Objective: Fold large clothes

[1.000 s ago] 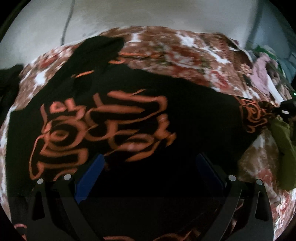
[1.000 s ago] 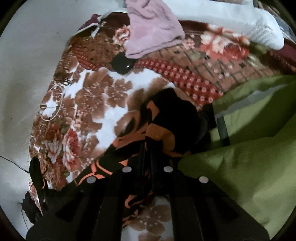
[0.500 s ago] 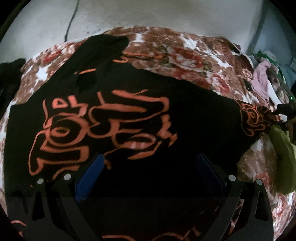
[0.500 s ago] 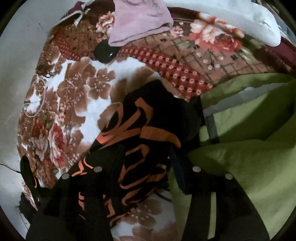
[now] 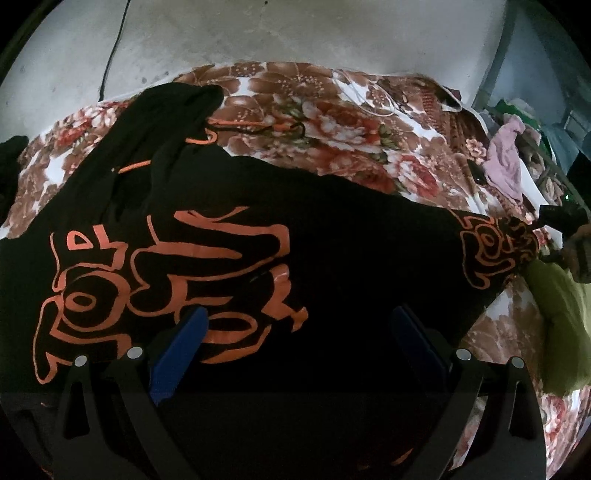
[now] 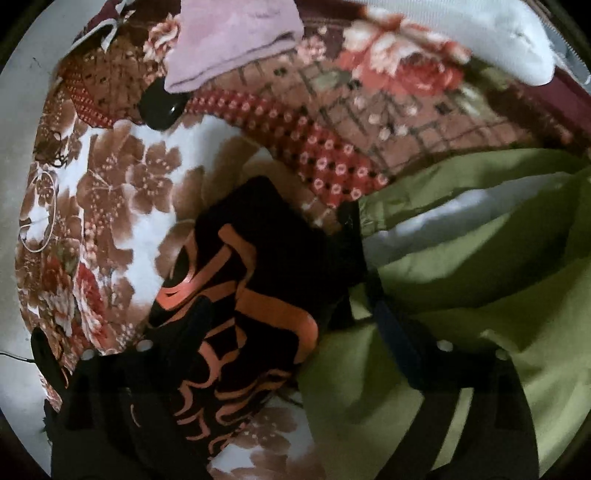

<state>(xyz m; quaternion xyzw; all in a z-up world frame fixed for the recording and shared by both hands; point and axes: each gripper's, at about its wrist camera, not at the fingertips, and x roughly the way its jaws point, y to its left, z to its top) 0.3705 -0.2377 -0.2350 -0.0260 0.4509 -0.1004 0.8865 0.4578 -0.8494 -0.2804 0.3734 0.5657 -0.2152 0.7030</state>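
Observation:
A large black garment (image 5: 332,240) with an orange print lies spread across the floral blanket (image 5: 314,110). My left gripper (image 5: 299,332) hovers over its near part, open, with the blue pads (image 5: 181,347) wide apart and nothing pinched. In the right wrist view the garment's printed end (image 6: 251,280) lies bunched on the blanket (image 6: 110,192) beside a green cloth. My right gripper (image 6: 288,317) points steeply down over that end. Its jaws are opening, the cloth lies loose between them, and no pad presses on it.
A green cloth (image 6: 461,295) lies right of the garment's end, also seen as the green cloth (image 5: 557,314) at the right edge. A pink cloth (image 6: 232,40), a small black round object (image 6: 160,110) and a white pillow (image 6: 461,33) sit farther back. Grey wall (image 5: 295,29) behind.
My right gripper was shut on the garment's end; its jaws have spread wide and the end now lies loose on the blanket. The left gripper drew back a little, still open.

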